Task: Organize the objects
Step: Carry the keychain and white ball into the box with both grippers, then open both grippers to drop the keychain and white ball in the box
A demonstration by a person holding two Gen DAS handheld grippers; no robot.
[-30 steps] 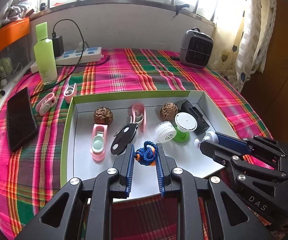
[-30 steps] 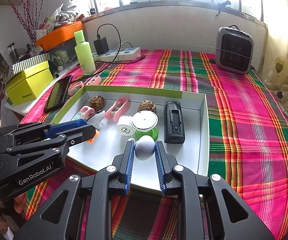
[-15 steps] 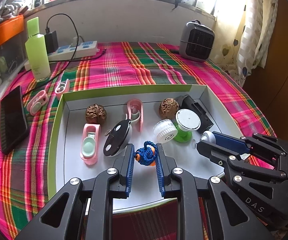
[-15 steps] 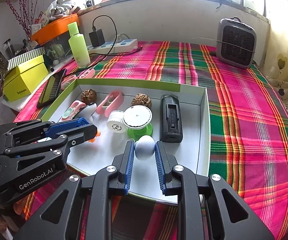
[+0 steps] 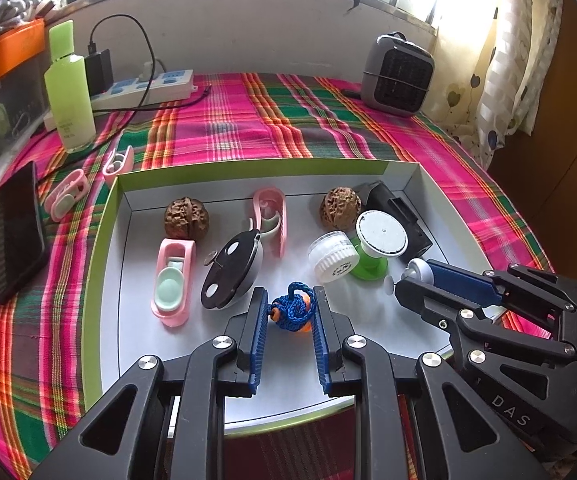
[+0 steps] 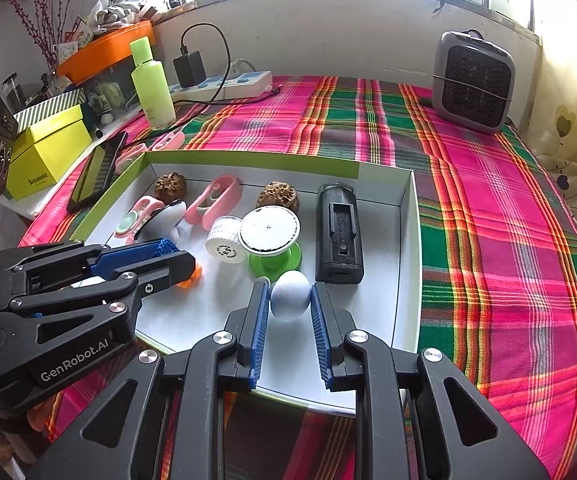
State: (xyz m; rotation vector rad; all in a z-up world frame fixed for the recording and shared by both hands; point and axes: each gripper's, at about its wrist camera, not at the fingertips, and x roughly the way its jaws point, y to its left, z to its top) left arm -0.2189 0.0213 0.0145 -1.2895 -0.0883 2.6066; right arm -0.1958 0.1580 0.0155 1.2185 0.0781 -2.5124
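Holding two items above the tray (image 5: 104,240): our left claw (image 5: 290,312) grips the blue knotted cord (image 5: 293,310), our right claw (image 6: 288,300) the white ball (image 6: 290,294), nearer the tray's right wall.

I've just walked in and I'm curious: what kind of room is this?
Probably a lived-in home room: a plaid cloth under a window, with a small heater, a power strip and cluttered shelves.
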